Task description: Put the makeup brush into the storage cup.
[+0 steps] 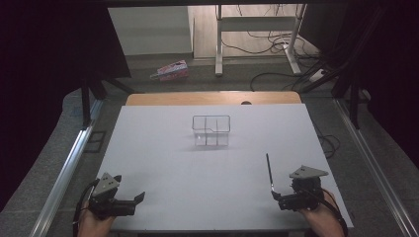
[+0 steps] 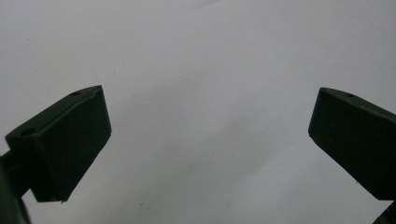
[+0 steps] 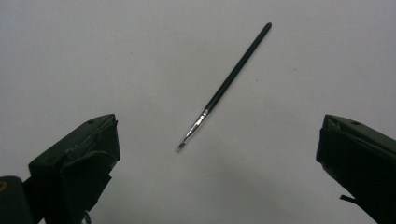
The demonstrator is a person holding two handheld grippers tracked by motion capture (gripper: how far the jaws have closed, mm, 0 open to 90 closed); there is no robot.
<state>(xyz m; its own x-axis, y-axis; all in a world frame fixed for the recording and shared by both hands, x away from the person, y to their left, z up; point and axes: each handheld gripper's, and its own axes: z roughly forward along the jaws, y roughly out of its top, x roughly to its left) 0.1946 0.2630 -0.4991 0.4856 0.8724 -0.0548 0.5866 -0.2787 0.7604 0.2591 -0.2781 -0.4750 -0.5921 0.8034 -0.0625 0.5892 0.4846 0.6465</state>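
White tabletop point(image 1: 163, 163) lies bare around a thin black paintbrush point(image 1: 269, 171) near the right edge, just beyond the right gripper point(image 1: 277, 197), whose jaws gape wide, empty. Near left, the left gripper point(image 1: 139, 197) is equally spread, holding nothing.

Thin black brush point(image 3: 229, 79) lying on white table point(image 3: 93, 56), right gripper point(image 3: 217, 154) spread wide

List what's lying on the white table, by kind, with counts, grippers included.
Brushes: 1, a thin black brush lying flat
Clear containers: 1, a divided clear box
Grippers: 2, the left gripper and the right gripper, both open
Total: 4
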